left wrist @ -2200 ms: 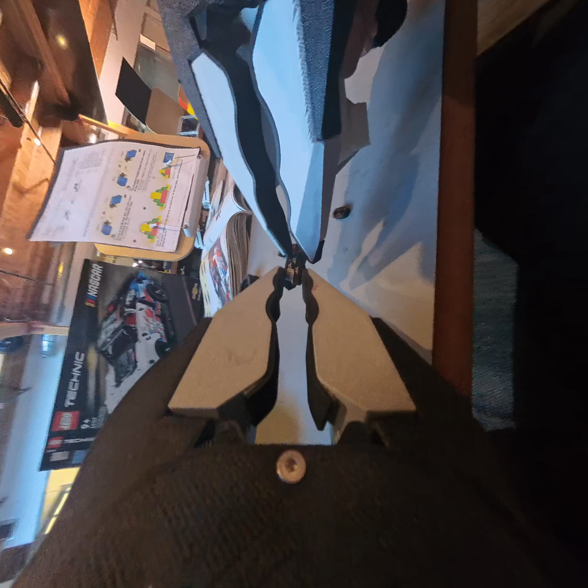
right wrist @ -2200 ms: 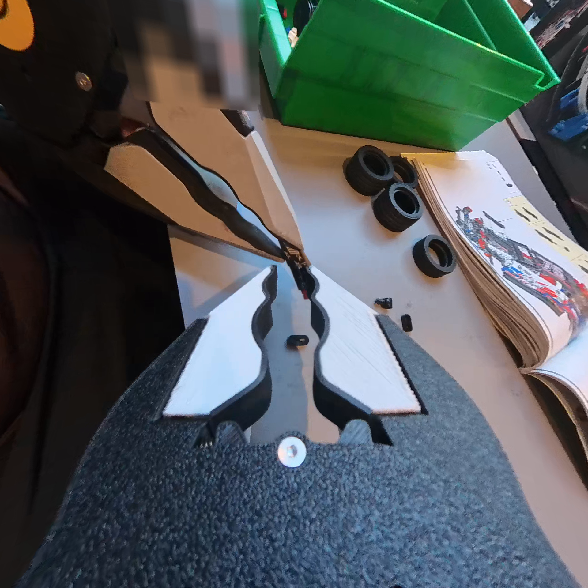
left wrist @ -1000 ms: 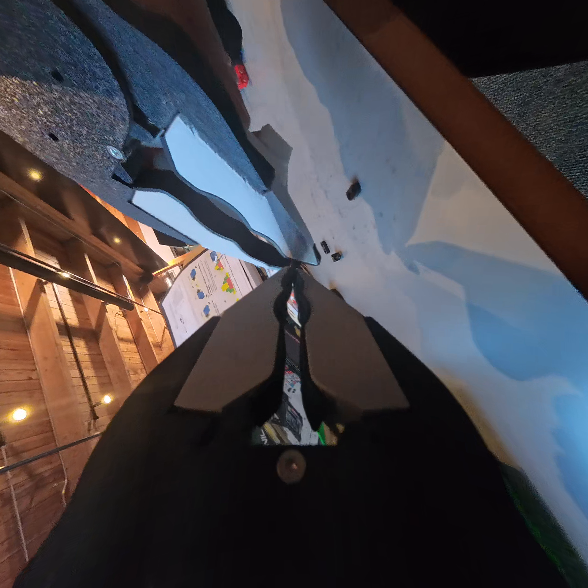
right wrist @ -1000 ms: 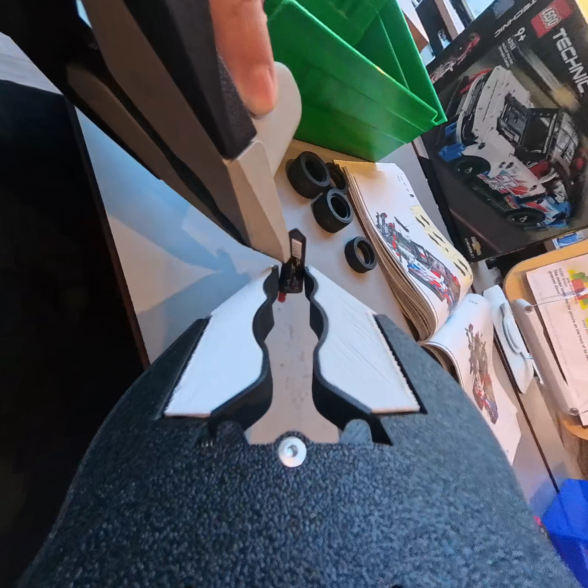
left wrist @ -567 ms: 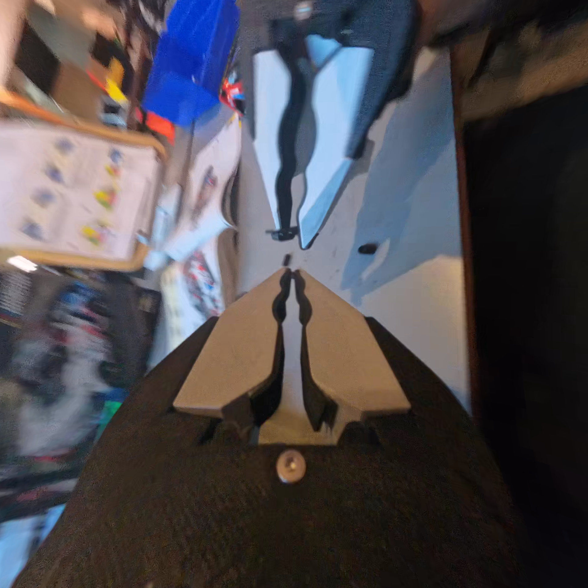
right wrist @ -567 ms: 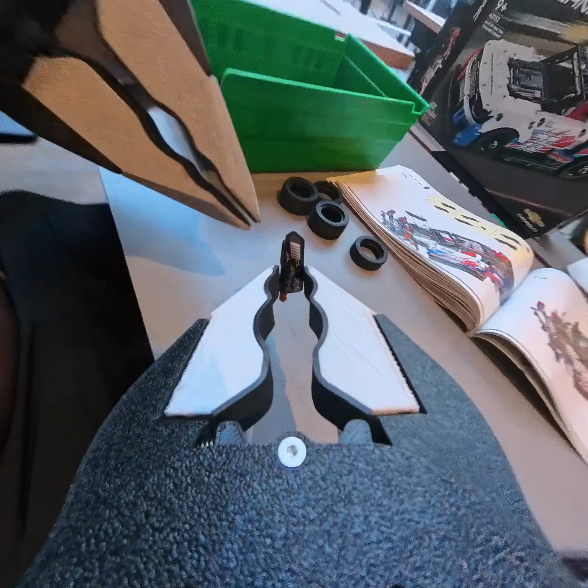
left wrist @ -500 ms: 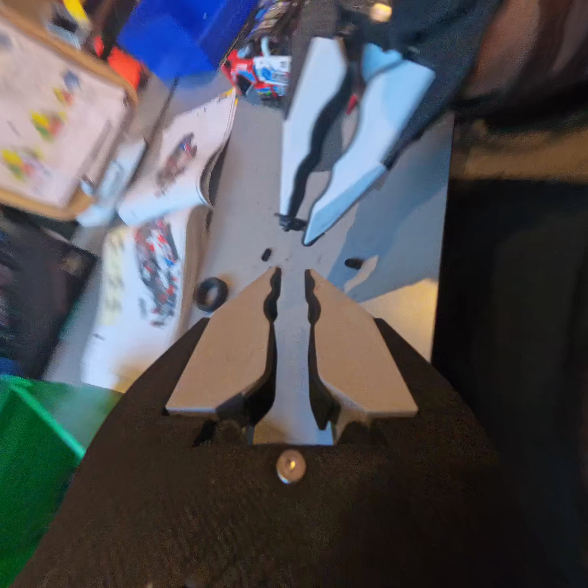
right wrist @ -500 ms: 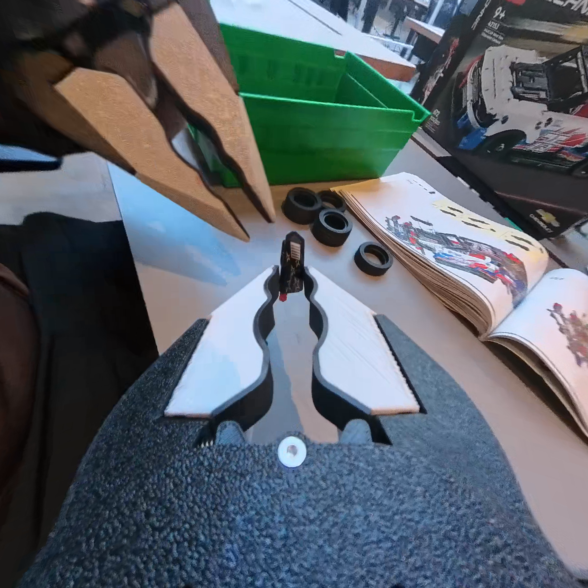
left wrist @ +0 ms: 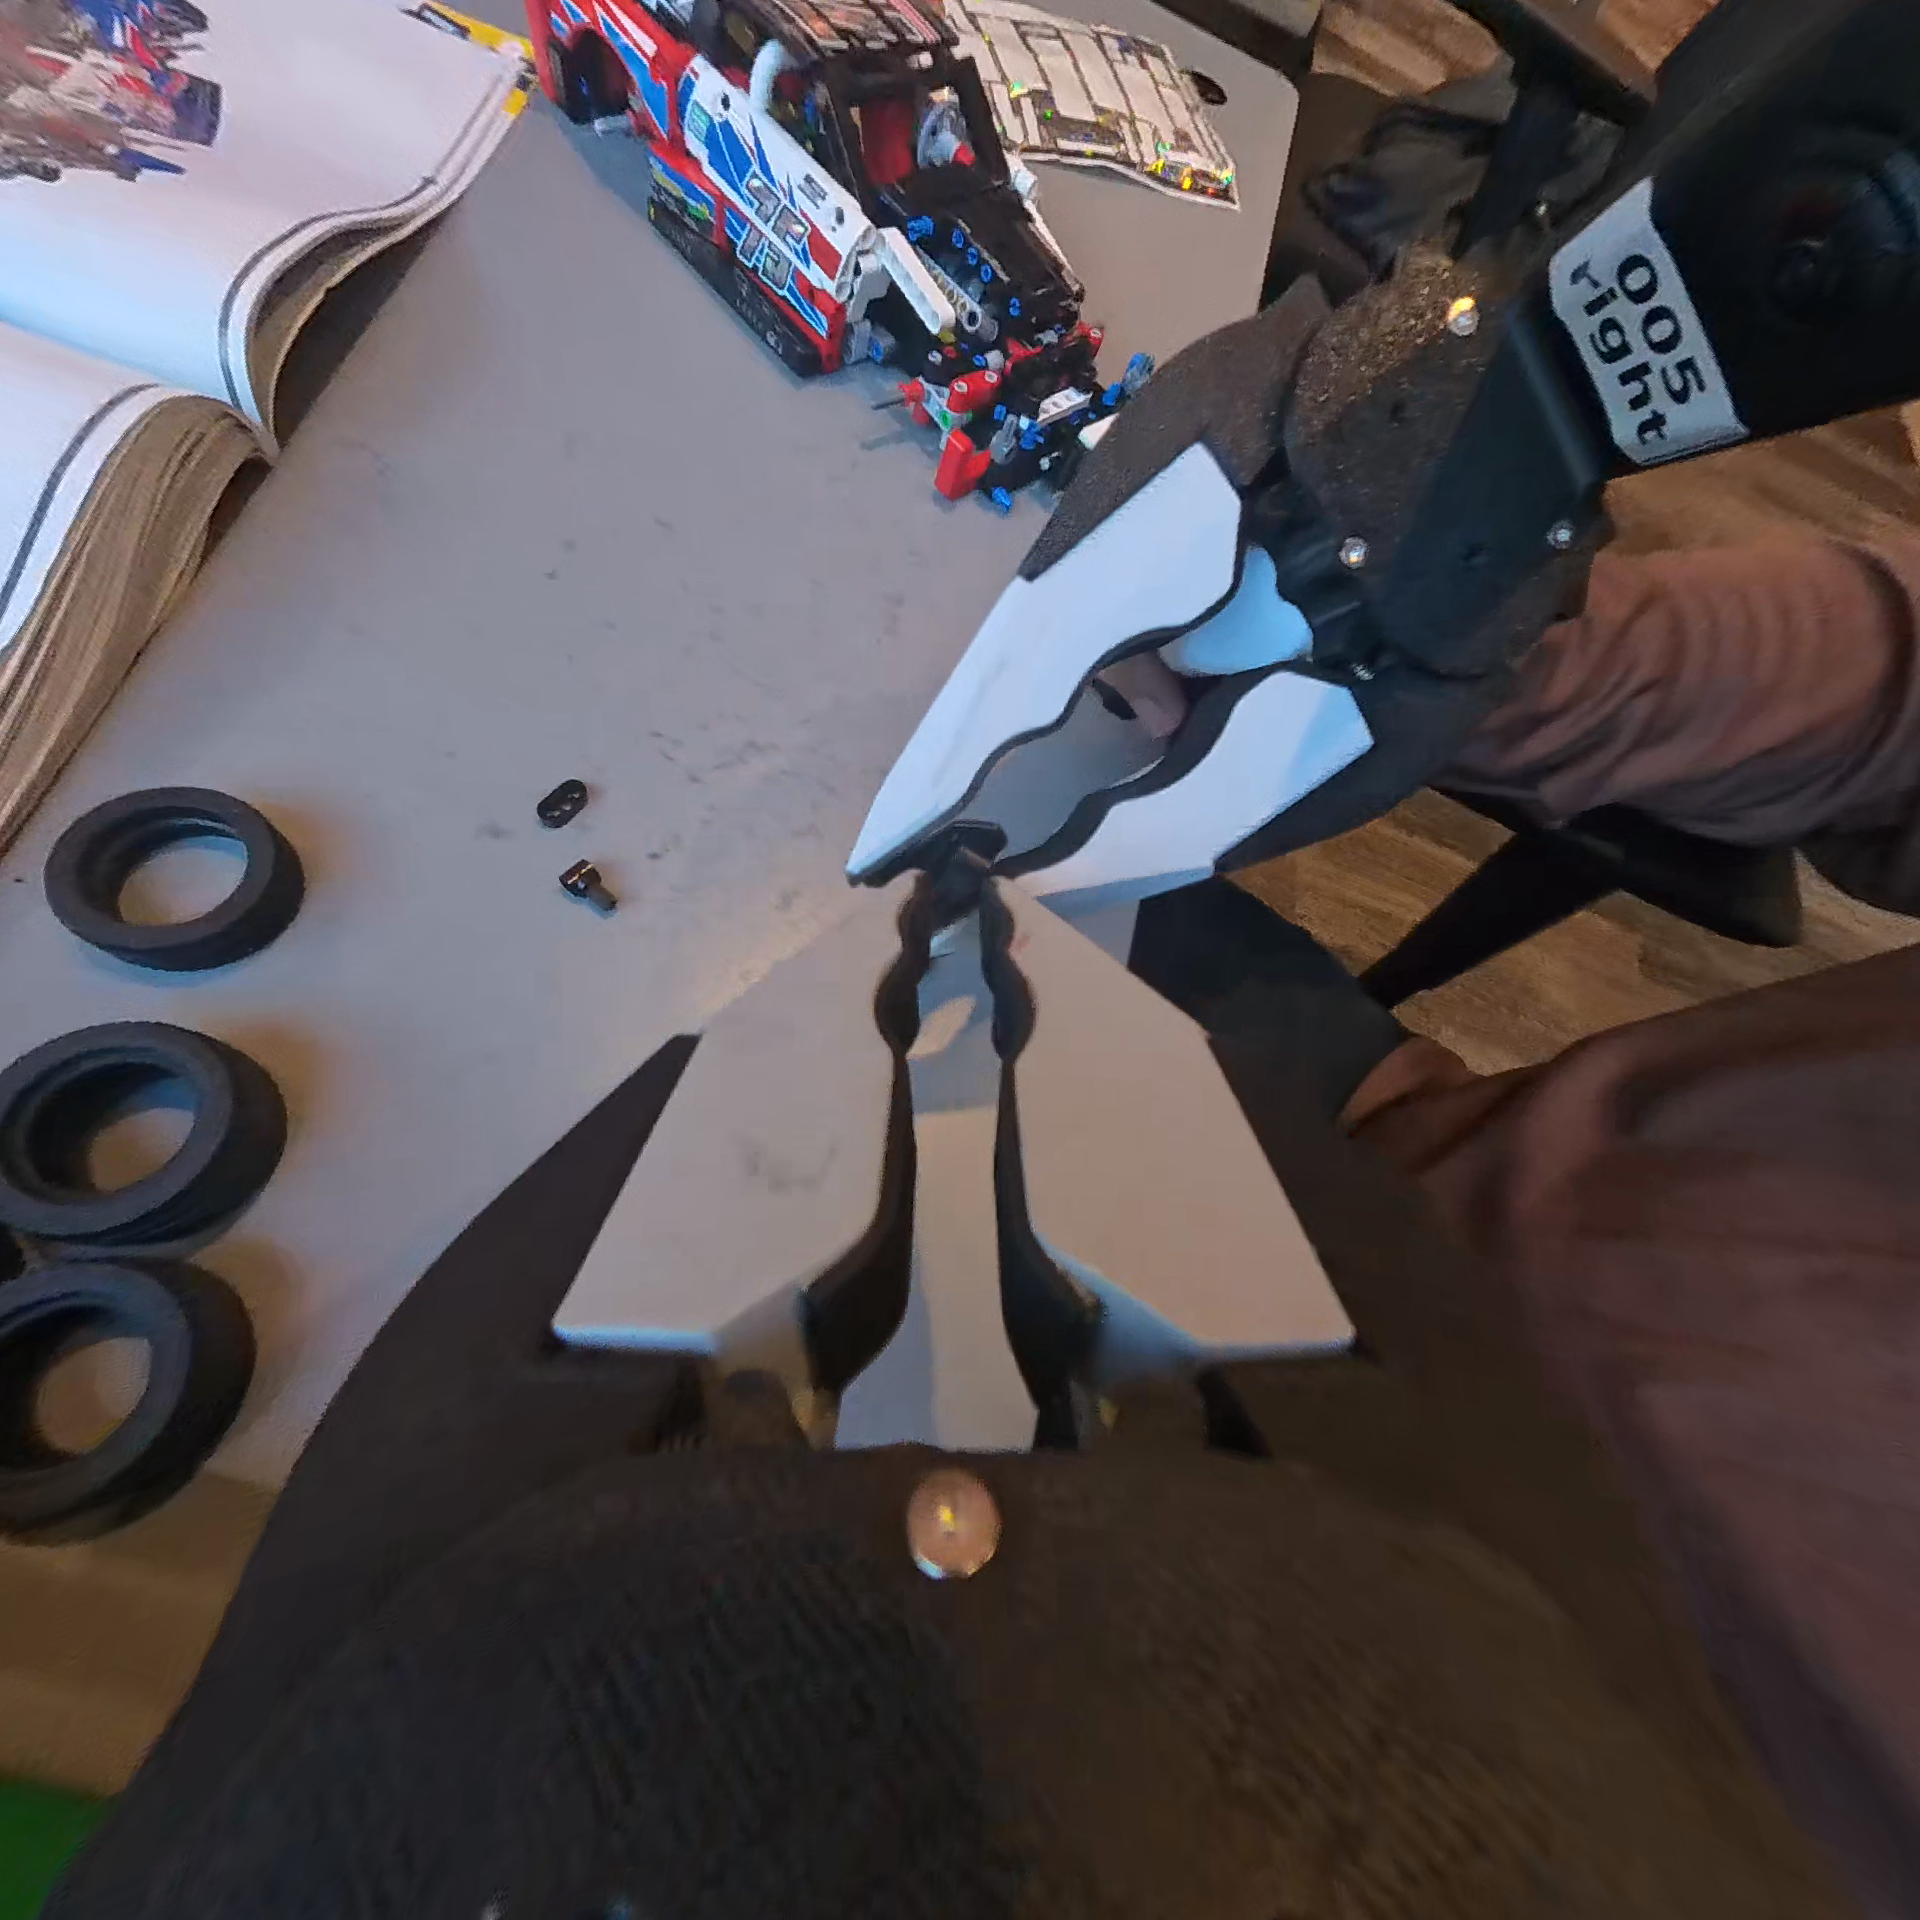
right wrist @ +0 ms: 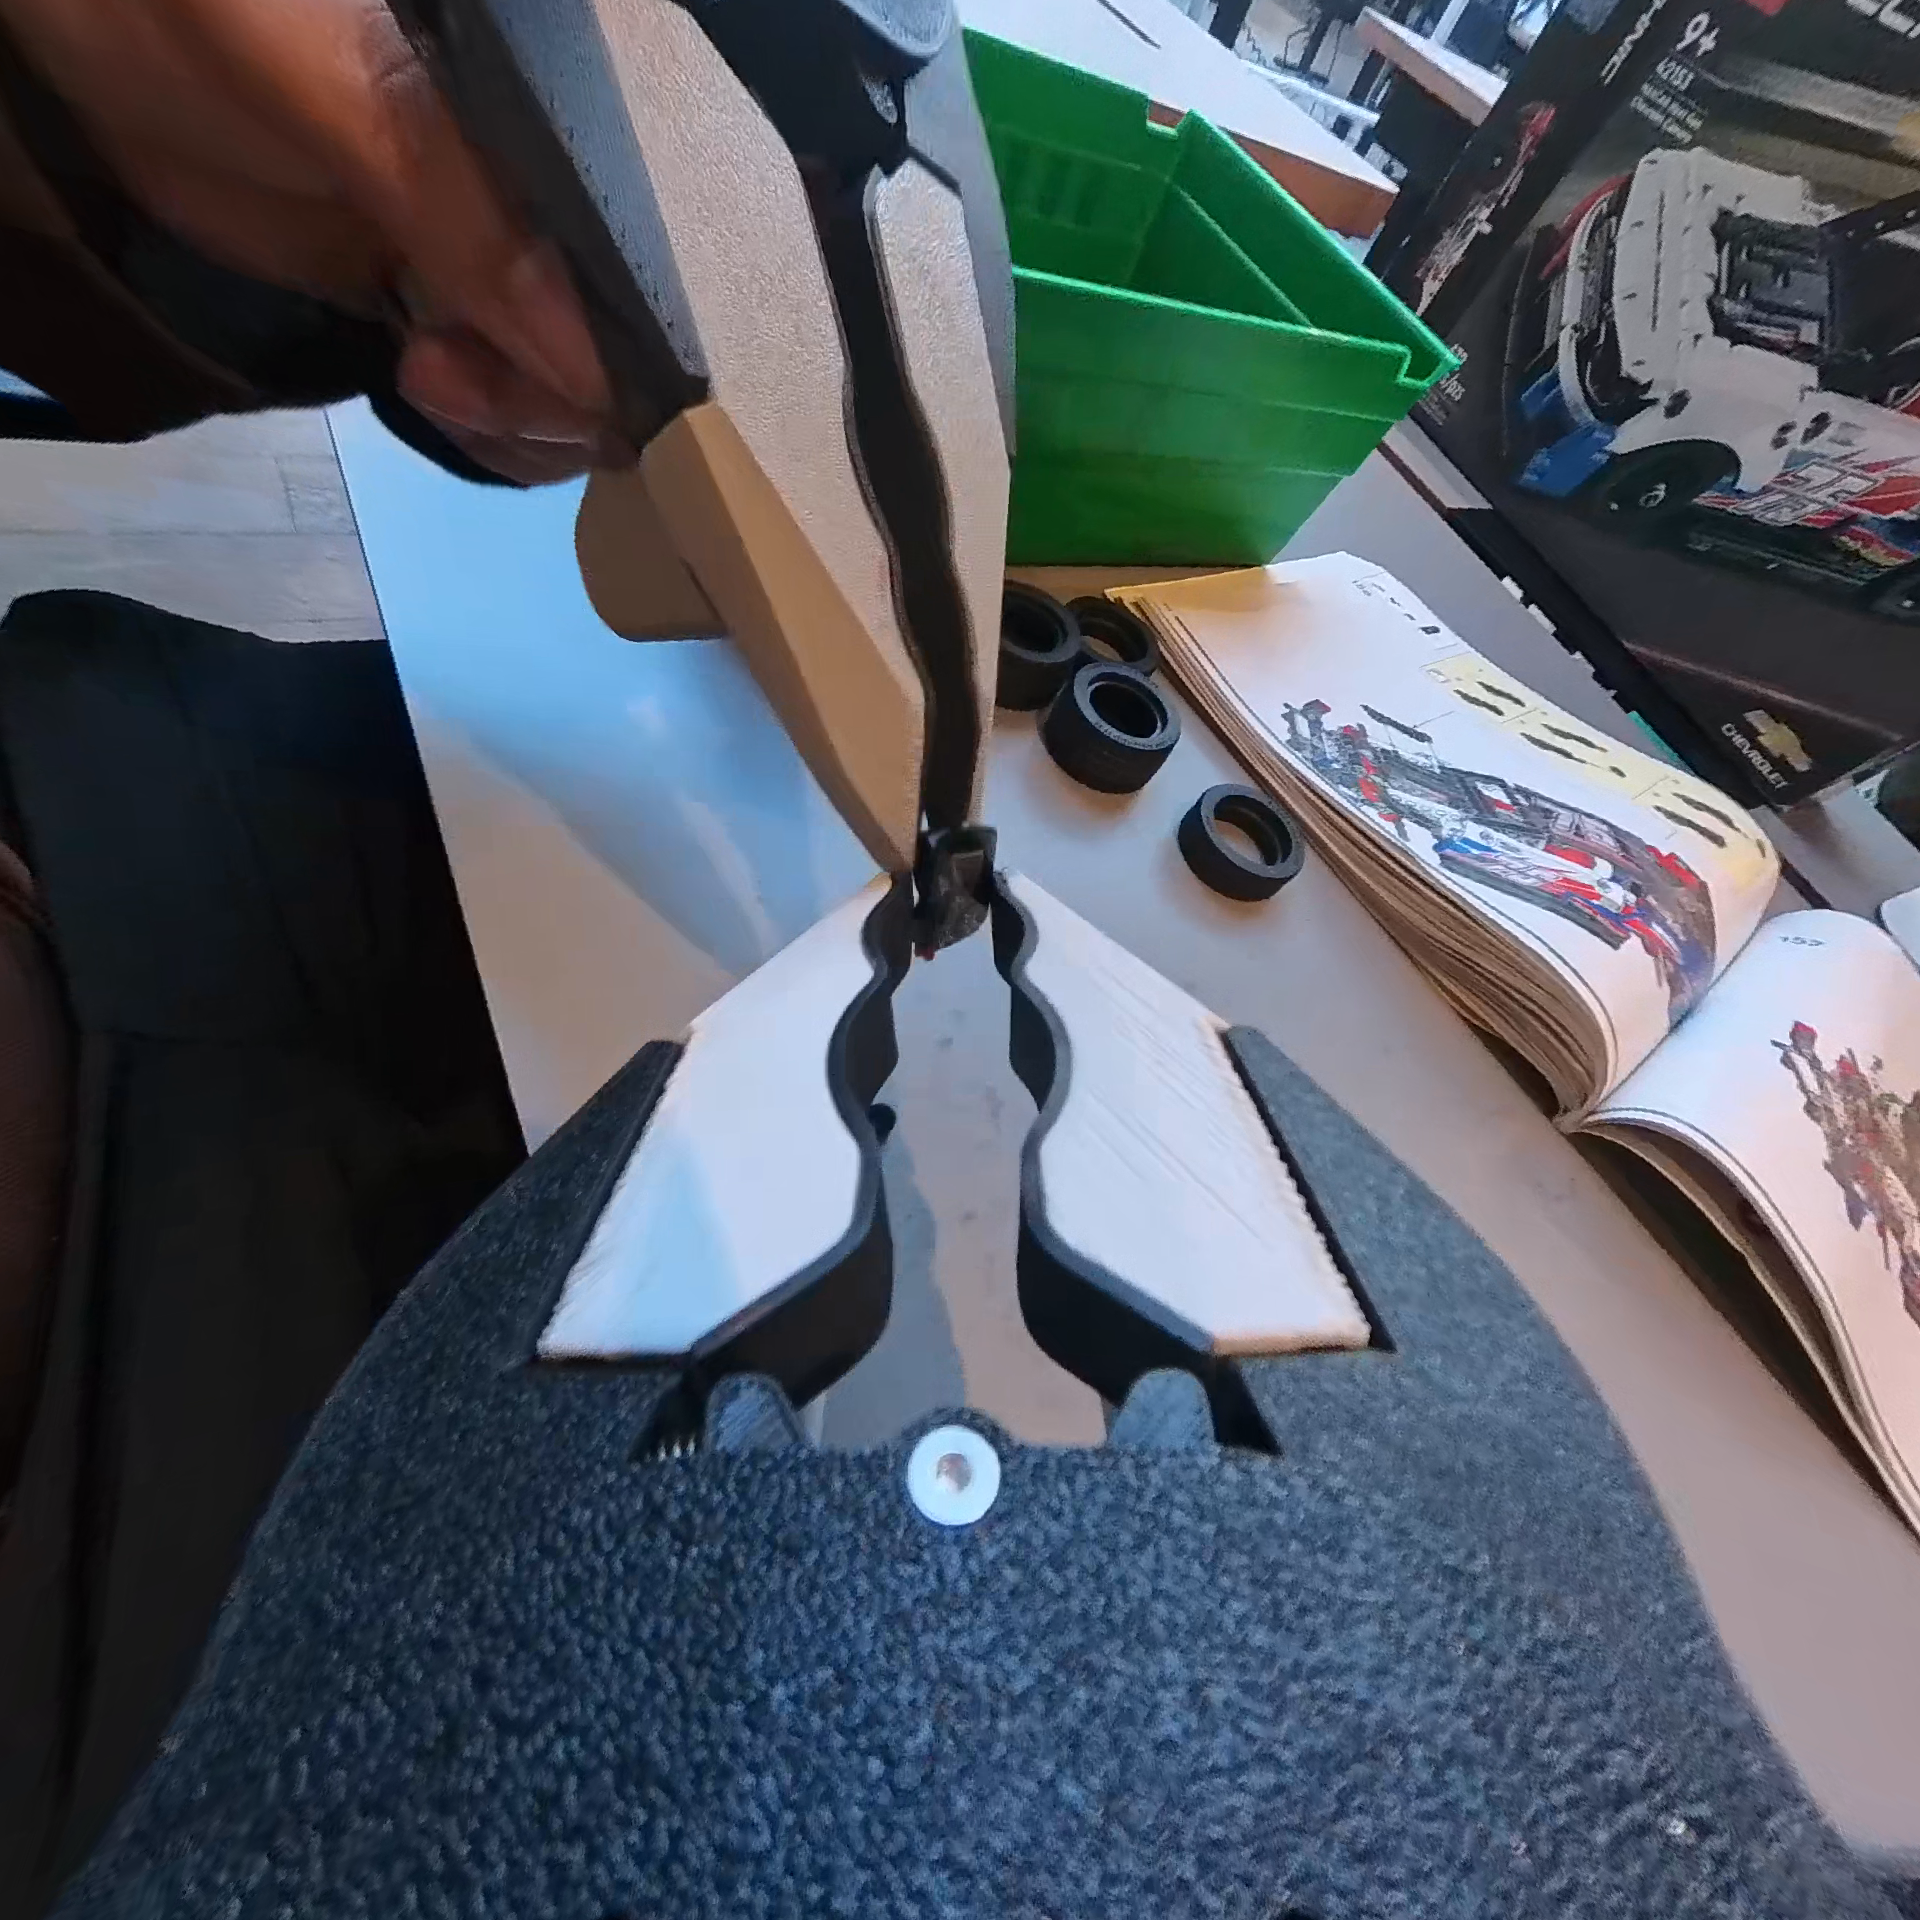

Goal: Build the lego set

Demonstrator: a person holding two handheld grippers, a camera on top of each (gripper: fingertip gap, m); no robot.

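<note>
Right gripper (right wrist: 951, 894) and left gripper (left wrist: 951, 899) meet tip to tip above the counter (left wrist: 623, 582) edge, both closed narrowly on one small black lego piece (right wrist: 951, 883). Four black tyres (right wrist: 1112, 712) lie beside the open instruction book (right wrist: 1507, 810); the partly built car (left wrist: 831, 218) stands farther back.

The left gripper (left wrist: 951, 894) has its two grey fingers almost together, and the tips pinch a small black piece (left wrist: 954, 868) that the white-fingered right gripper (left wrist: 935, 847) also touches from the other side, just over the edge of the grey table (left wrist: 540, 582). On the table lie three black tires (left wrist: 171, 878), two tiny black bits (left wrist: 562, 802) and an open picture book (left wrist: 156, 260). Farther back sits a red, white and blue toy car (left wrist: 831, 208), partly built, with a sheet of stickers (left wrist: 1101, 99) behind it.
</note>
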